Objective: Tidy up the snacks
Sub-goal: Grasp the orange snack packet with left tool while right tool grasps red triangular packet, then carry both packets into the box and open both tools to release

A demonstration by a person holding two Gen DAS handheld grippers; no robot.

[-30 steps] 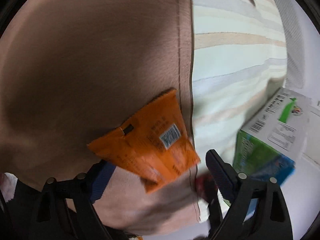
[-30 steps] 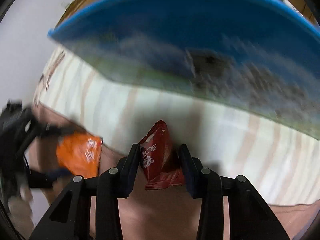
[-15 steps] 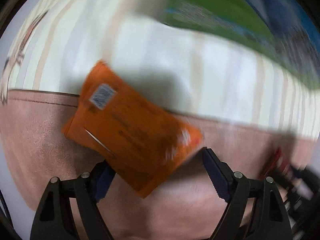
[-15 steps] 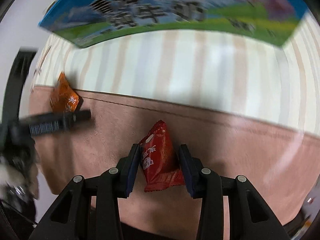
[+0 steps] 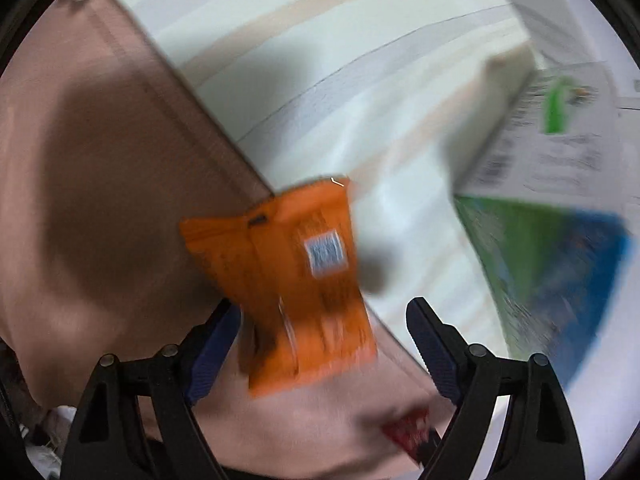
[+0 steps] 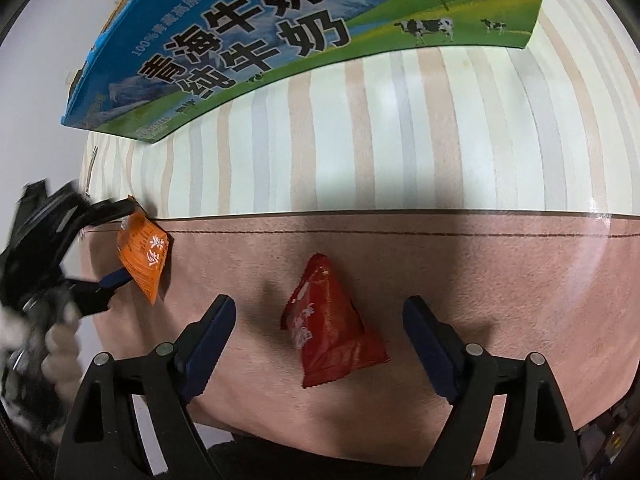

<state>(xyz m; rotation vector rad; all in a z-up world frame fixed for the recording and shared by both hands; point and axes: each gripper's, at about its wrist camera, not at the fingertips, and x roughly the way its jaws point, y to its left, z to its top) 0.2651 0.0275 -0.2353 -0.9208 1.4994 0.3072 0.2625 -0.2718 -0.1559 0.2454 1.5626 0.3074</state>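
Note:
An orange snack packet (image 5: 296,280) lies on the pink cloth between the wide-open jaws of my left gripper (image 5: 320,340); the view is blurred. It also shows in the right wrist view (image 6: 143,254), with the left gripper (image 6: 116,240) around it. A red snack packet (image 6: 328,328) lies on the pink cloth between the open jaws of my right gripper (image 6: 320,340), not held. A blurred bit of the red packet (image 5: 408,430) shows at the bottom of the left wrist view.
A blue and green milk carton box (image 6: 280,40) stands at the back on the striped cloth (image 6: 400,140); it also shows in the left wrist view (image 5: 560,240) at the right. The pink cloth (image 6: 480,280) covers the near part of the surface.
My right gripper has opened and let go of the red packet, which now lies on the pink cloth. The left gripper has swung round the orange packet, still open.

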